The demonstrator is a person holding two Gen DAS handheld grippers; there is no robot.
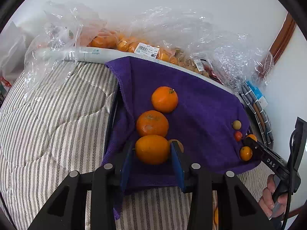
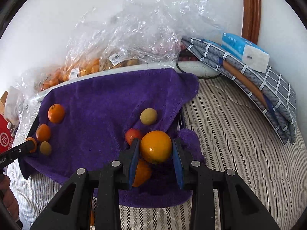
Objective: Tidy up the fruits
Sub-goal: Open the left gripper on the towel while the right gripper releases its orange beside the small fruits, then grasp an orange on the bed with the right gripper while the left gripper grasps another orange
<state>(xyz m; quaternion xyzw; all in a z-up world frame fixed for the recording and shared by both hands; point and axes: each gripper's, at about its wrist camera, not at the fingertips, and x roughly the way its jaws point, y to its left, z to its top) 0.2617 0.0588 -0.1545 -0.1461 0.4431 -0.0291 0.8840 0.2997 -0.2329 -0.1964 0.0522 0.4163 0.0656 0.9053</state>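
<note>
A purple towel (image 1: 201,103) (image 2: 107,103) covers a tray on the bed. In the left wrist view my left gripper (image 1: 151,151) is shut on an orange (image 1: 152,149) at the towel's front left; two more oranges (image 1: 152,123) (image 1: 164,99) lie in a row beyond it. In the right wrist view my right gripper (image 2: 155,149) is shut on a small orange (image 2: 155,146) at the towel's right side. A red fruit (image 2: 132,135), a yellow-green fruit (image 2: 148,116) and another orange (image 2: 142,172) lie close by it.
Clear plastic bags of oranges and other fruit (image 1: 145,48) (image 2: 107,61) lie behind the towel. Folded checked cloth and a tissue pack (image 2: 245,51) sit at the right. The striped bedspread (image 1: 53,118) surrounds the towel. A small yellow-green fruit (image 2: 45,148) lies by the left gripper.
</note>
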